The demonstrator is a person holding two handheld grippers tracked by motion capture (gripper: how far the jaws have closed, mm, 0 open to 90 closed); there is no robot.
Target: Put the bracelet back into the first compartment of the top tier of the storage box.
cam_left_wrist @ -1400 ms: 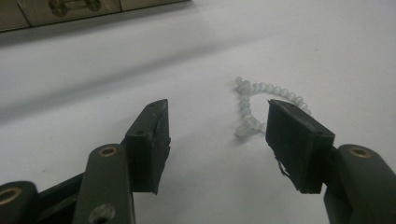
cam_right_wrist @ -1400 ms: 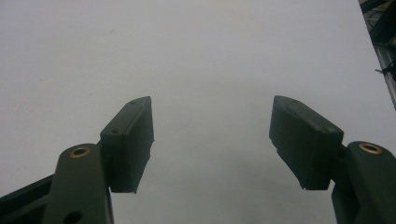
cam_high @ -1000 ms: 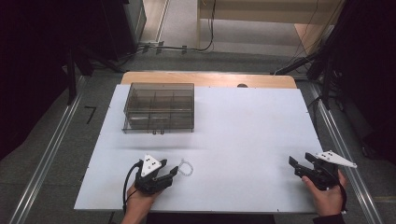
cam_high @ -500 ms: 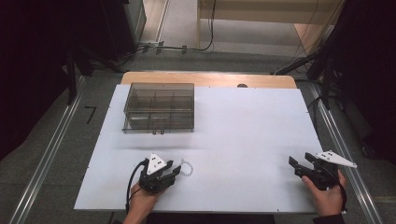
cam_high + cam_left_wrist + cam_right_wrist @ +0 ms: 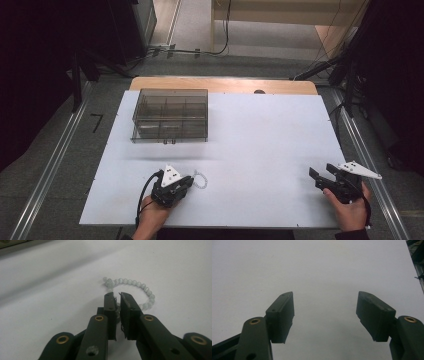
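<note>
Currently, status by item:

Handling: bead bracelet [image 5: 130,291] is looking light and floppy, a loose string of small beads. Judging it will sag and swing once lifted. The round, smooth beads are likely slipping off flat pads.
Where to hold: best guess is across one short run of the strand, near side of the loop, pinching the beads squarely so they are not rolling out. Gentle squeeze, since the cord may be thin.
Look: pale, milky grey-green round beads, all about one size, forming a ring that is lying flat. A small cluster or knot is sitting at the far-left end of the ring in the left gripper view.
Location: bracelet [image 5: 200,179] is lying on the white worktop [image 5: 260,145], near the front edge on the left side, just beside the left hand.
Left tool [image 5: 116,295]: jaws are nearly closed with a narrow gap between them, sitting at the near side of the ring. Something small is showing between the jaws, but I cannot tell whether they are actually gripping the strand.
Right tool [image 5: 325,308]: jaws are spread wide and holding nothing, hovering over bare worktop. In the high view it [image 5: 320,176] is sitting at the front right, well apart from the bracelet.
Organizer box [image 5: 170,115]: clear, lidded, divided into compartments, sitting at the back left of the worktop, well apart from the bracelet. Contents are too dim to tell.
Risk: strand could be slipping out on lift if only one bead is caught.
</note>
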